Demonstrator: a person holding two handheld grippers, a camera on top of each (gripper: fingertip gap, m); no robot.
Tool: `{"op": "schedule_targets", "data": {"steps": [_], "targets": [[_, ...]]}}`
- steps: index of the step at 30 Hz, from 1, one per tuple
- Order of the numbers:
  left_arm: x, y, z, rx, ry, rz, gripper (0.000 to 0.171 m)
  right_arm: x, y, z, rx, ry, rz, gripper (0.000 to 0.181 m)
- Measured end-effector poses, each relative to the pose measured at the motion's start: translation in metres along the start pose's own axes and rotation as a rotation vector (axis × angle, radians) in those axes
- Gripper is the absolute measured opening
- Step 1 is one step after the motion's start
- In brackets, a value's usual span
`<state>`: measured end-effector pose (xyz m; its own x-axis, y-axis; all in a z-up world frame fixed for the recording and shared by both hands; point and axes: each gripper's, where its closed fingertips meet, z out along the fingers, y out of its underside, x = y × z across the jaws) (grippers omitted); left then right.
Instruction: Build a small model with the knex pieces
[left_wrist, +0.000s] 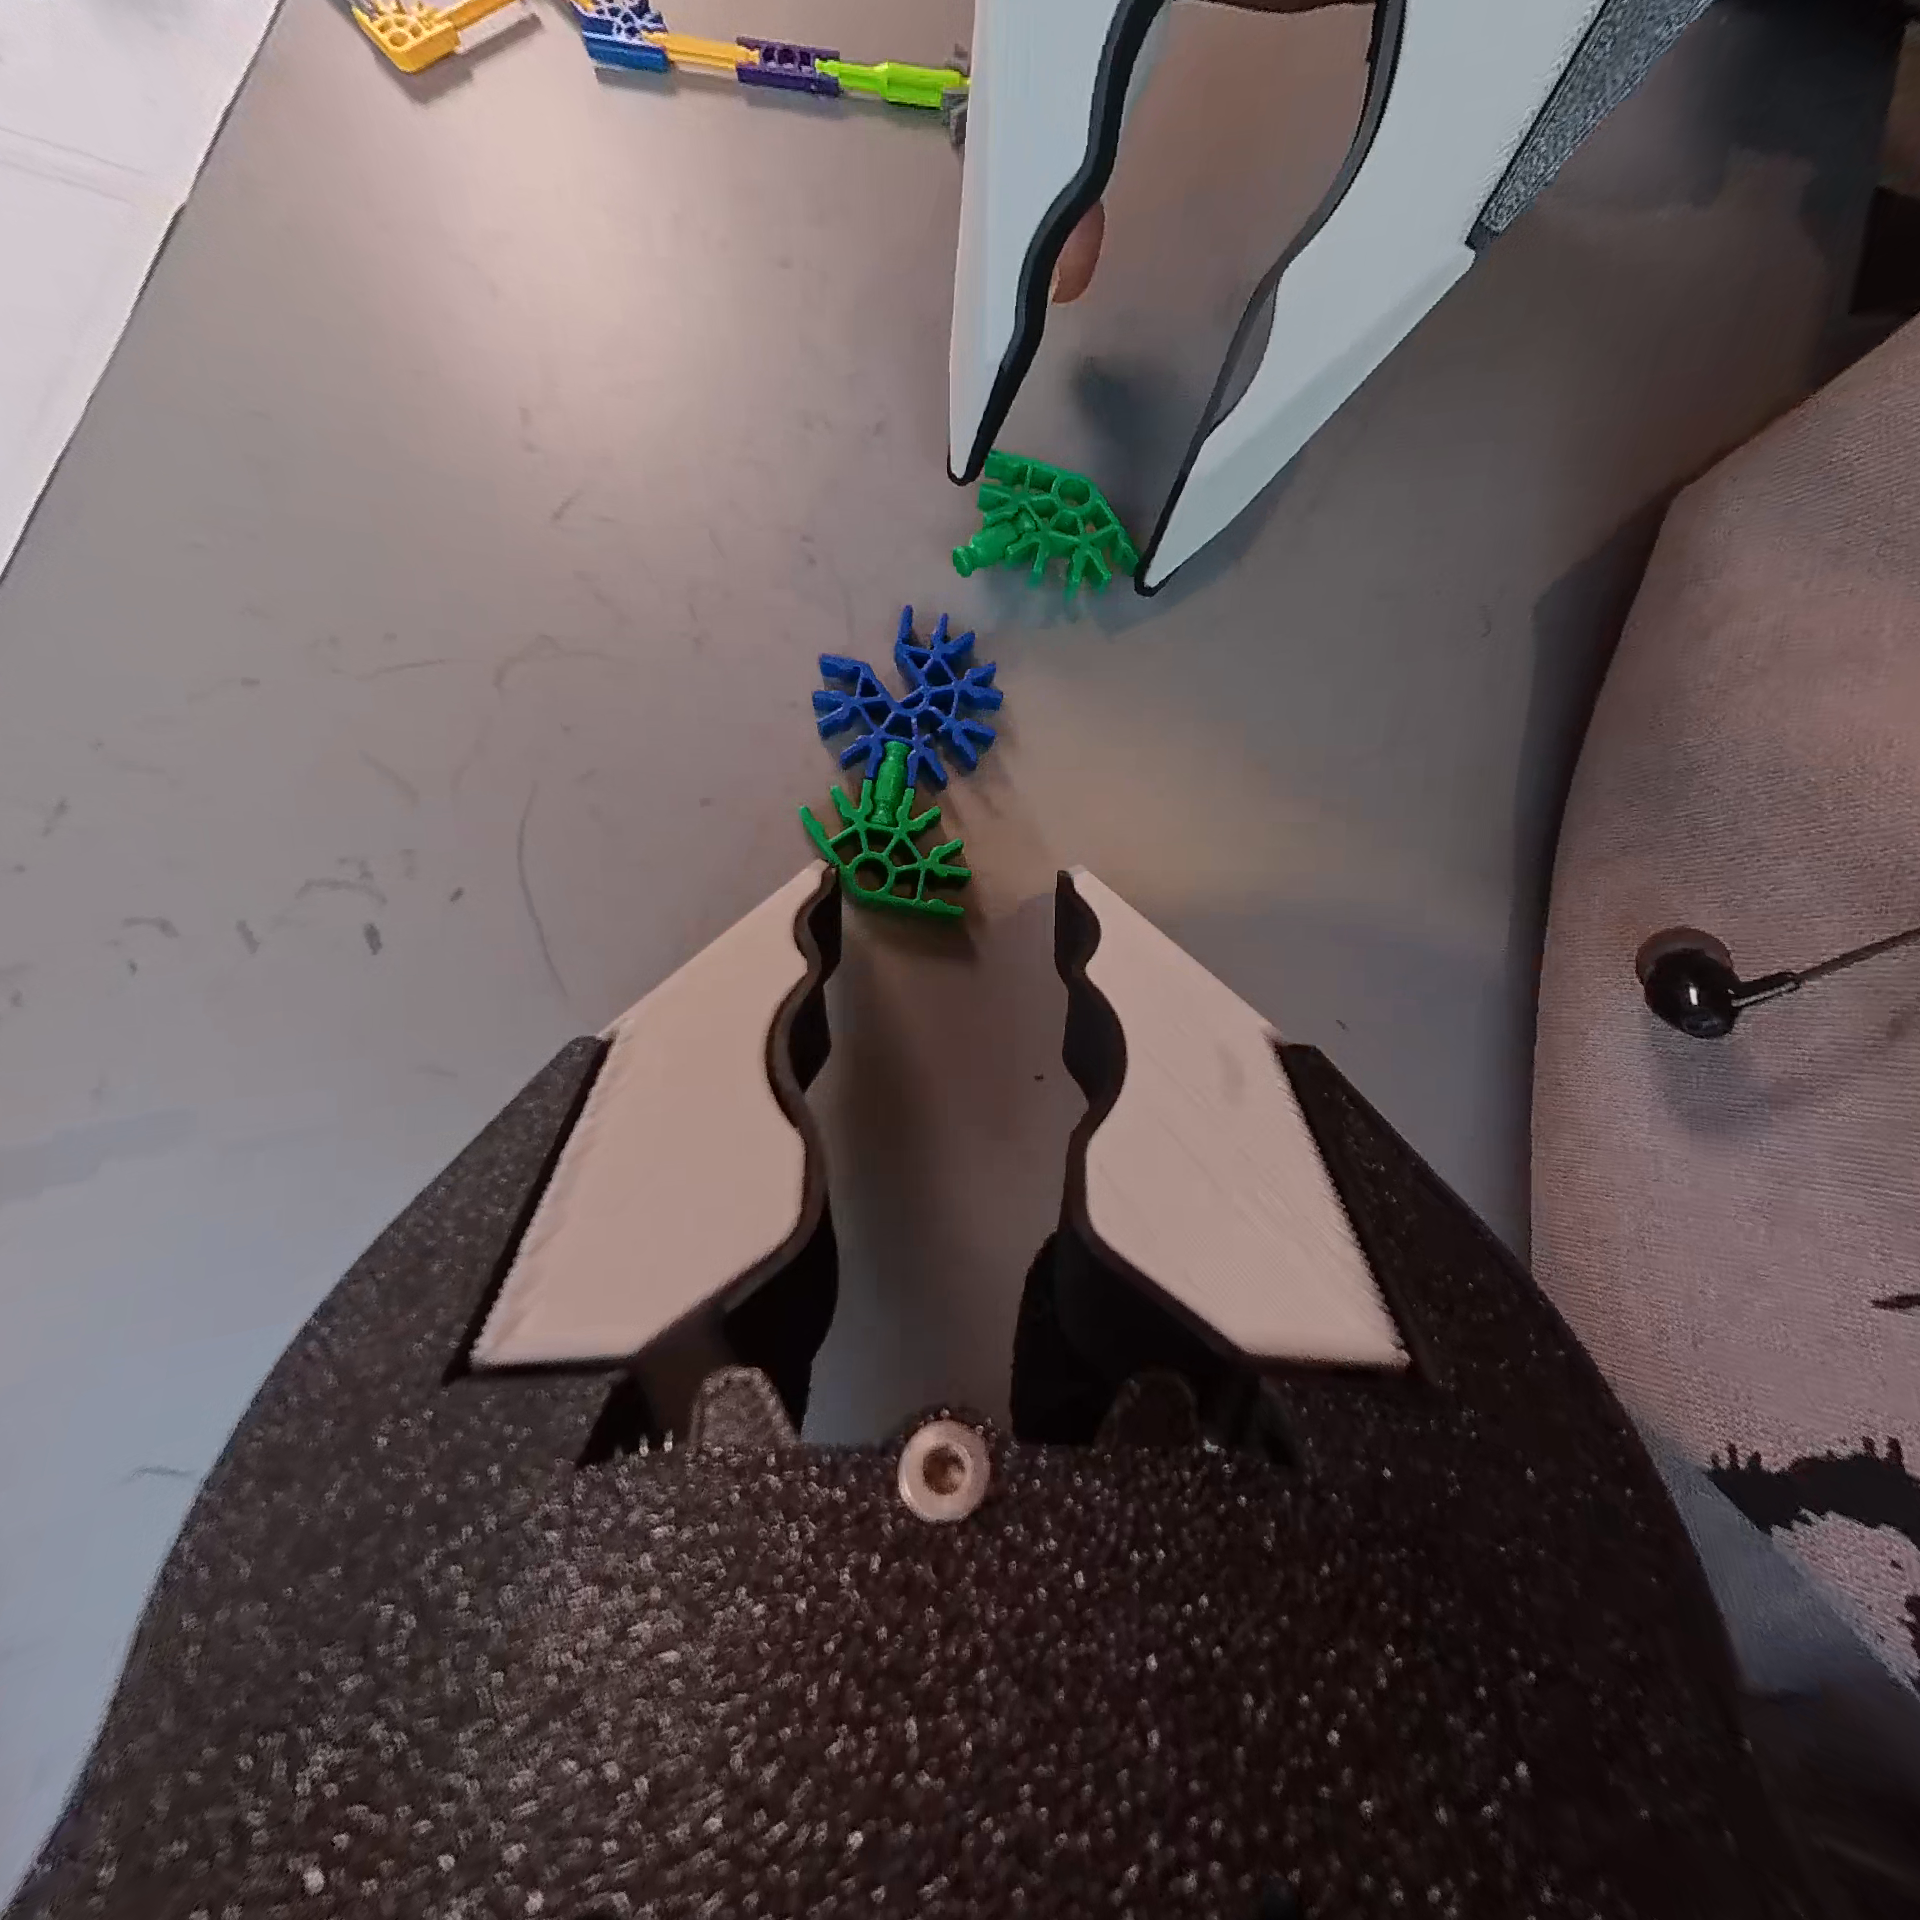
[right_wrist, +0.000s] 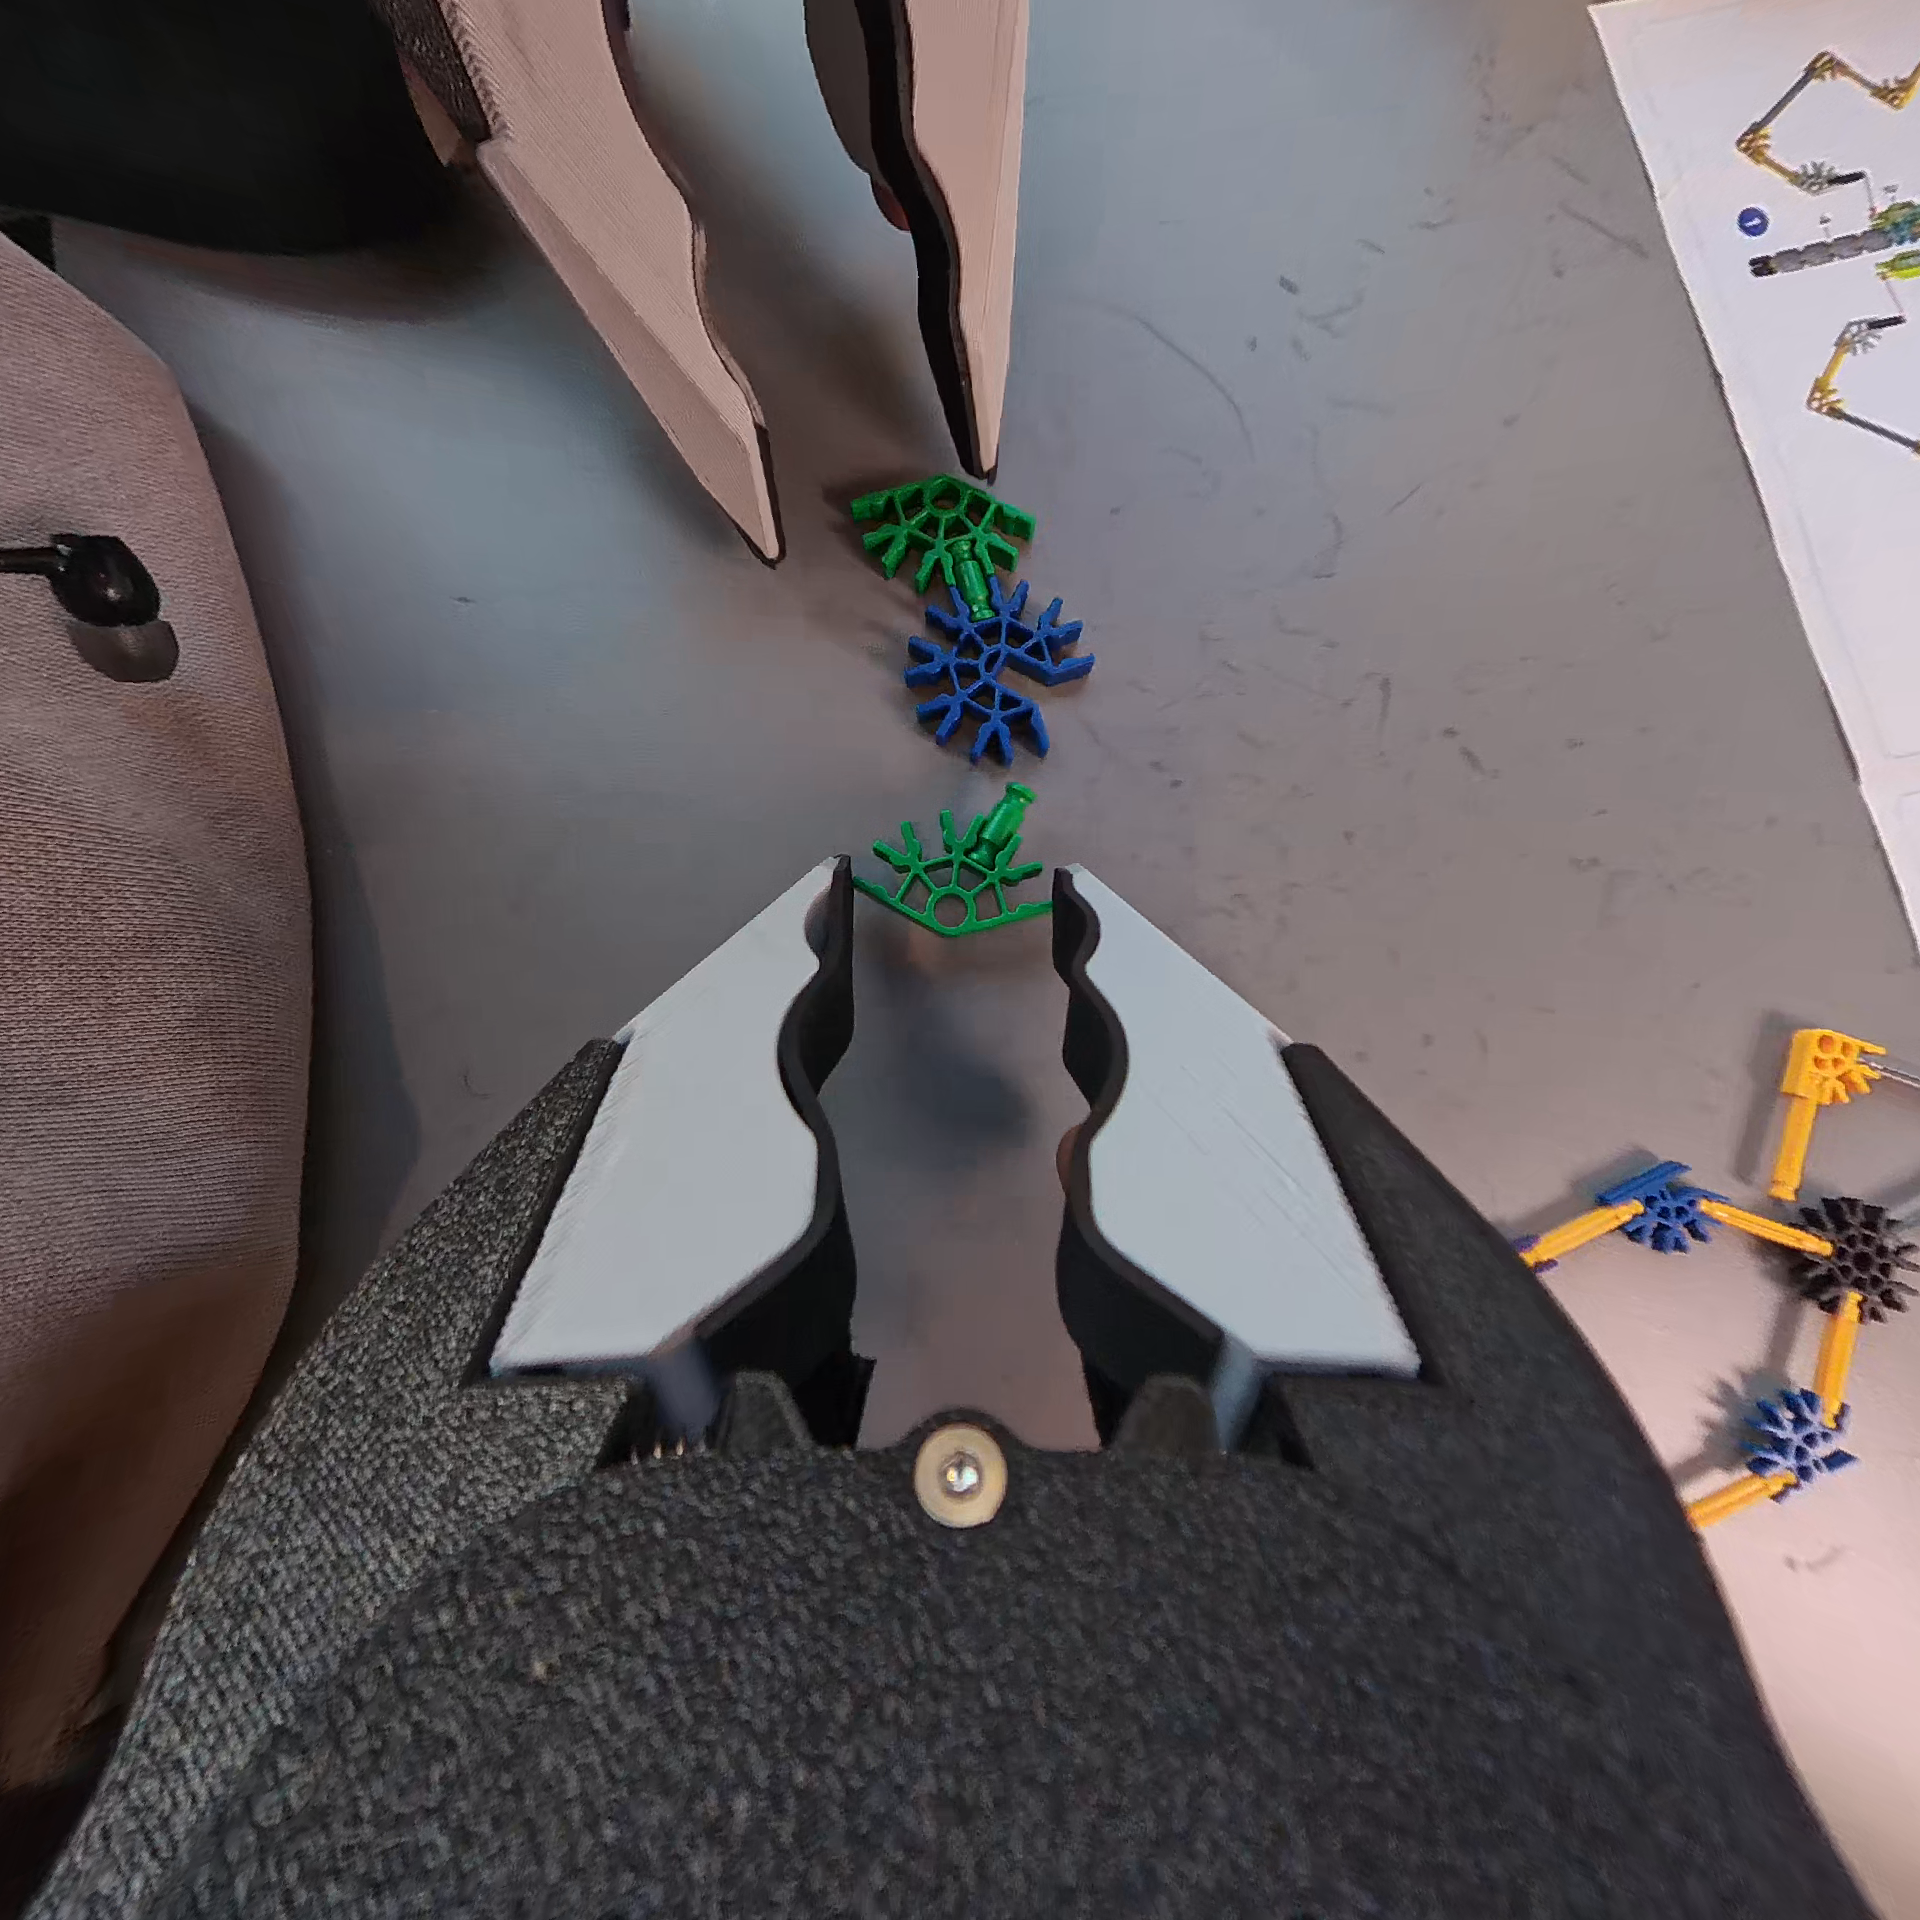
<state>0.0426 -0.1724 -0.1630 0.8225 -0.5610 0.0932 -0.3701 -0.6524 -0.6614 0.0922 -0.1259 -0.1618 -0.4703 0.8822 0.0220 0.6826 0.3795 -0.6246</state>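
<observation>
Left gripper (left_wrist: 945, 883) fingers apart beside green-and-blue connector pair (left_wrist: 902, 769); right gripper (right_wrist: 951, 878) fingers apart, straddling loose green connector (right_wrist: 956, 883).

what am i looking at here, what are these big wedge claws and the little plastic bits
These are two handheld grippers, each carrying a camera that looks along its own fingers. One picture comes from the left gripper, the other from the right gripper; each also shows the other farther off. Both have their jaws open and hold nothing. On the grey table lie toy construction connectors: a blue connector joined by a short green rod to a green connector by the left fingertips, and a separate green connector between the right fingertips. Yellow-and-blue assemblies and an instruction sheet lie aside.
</observation>
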Motion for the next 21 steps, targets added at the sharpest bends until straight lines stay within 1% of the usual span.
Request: {"op": "schedule_targets", "data": {"steps": [3, 7, 10, 14, 21], "targets": [[0.006, -0.002, -0.008, 0.031, 0.059, -0.005, 0.039, -0.003, 0.001, 0.0, 0.002, -0.004, 0.0, 0.037], [-0.009, -0.004, -0.013, 0.065, 0.017, -0.028, 0.04, -0.006, -0.001, 0.0, 0.013, -0.01, -0.002, 0.037], [-0.014, 0.0, -0.006, 0.04, -0.016, -0.004, 0.04, -0.008, -0.004, 0.003, 0.017, -0.014, -0.009, 0.037], [-0.008, 0.006, 0.002, -0.012, -0.018, 0.056, 0.04, -0.004, -0.004, 0.006, 0.014, -0.003, -0.002, 0.037], [-0.005, 0.001, -0.002, 0.029, 0.003, 0.044, 0.038, 0.002, 0.0, 0.007, -0.005, 0.004, 0.0, 0.037]]}}
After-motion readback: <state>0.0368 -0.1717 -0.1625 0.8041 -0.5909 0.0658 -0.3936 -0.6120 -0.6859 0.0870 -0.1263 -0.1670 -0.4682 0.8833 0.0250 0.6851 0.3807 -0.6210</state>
